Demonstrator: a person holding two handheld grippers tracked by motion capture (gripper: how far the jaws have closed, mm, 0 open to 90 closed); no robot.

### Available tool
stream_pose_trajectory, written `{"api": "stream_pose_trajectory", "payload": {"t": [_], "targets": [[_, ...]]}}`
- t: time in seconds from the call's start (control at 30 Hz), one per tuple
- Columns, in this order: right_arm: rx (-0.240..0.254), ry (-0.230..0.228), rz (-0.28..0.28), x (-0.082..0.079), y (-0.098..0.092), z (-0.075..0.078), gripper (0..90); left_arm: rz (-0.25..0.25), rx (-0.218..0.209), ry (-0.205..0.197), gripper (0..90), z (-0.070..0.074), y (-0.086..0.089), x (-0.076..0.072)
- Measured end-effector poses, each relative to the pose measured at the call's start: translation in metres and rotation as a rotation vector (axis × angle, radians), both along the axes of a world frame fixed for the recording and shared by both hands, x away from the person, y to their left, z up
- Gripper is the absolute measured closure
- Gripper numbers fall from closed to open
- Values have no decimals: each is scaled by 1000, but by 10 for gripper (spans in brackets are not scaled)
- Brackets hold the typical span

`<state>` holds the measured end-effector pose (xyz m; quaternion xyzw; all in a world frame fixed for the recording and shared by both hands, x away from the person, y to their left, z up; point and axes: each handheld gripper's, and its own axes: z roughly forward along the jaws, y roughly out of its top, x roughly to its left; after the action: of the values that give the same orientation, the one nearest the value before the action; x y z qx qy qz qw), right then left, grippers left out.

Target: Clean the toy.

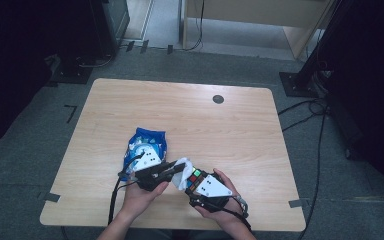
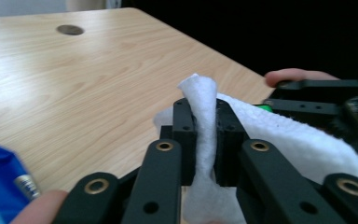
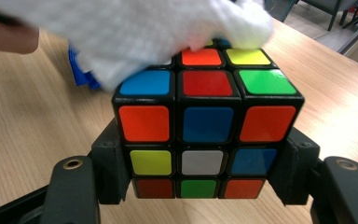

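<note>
Lower centre of high view, wooden table (image 1: 230, 125), blue packet (image 1: 147, 145) left of centre, puzzle cube (image 3: 205, 121) clamped btwn right gripper (image 3: 205, 172) jaws, white cloth (image 2: 205, 121) draped on cube top, left gripper (image 2: 205, 140) jaws pinching cloth fold.
</note>
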<state>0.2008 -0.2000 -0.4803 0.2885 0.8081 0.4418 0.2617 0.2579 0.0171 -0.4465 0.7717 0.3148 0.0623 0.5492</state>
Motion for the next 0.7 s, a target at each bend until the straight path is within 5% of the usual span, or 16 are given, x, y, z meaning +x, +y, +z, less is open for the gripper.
{"api": "stream_pose_trajectory", "payload": {"t": [0.1, 0.2, 0.27, 0.3, 0.33, 0.47, 0.57, 0.63, 0.7], "targets": [[12, -4, -5, 0, -1, 1, 349, -11, -41, 20, 823, -1, 3, 1], [9, -12, -1, 0, -1, 1, 349, -72, -65, 8, 618, 1, -4, -6], [7, -13, 0, 0, -1, 1, 349, -72, -43, -20, 489, 1, -10, -10], [4, -16, -1, -1, -1, 2, 349, -50, 27, -74, 442, 2, -21, -18], [1, -15, -3, -1, -1, 2, 349, -42, 40, -80, 414, 3, -23, -19], [-19, -42, 0, -4, 0, 1, 349, -51, 4, 5, 327, 2, -21, -12], [-26, -60, 9, -5, 2, 2, 349, -61, -41, 63, 351, 0, -14, -6], [-35, -64, 14, -6, 3, 1, 349, -69, -50, 63, 499, 0, -11, -4], [-44, -69, 19, -6, 4, 1, 349, -76, -42, 55, 526, 0, -10, -4]]}}
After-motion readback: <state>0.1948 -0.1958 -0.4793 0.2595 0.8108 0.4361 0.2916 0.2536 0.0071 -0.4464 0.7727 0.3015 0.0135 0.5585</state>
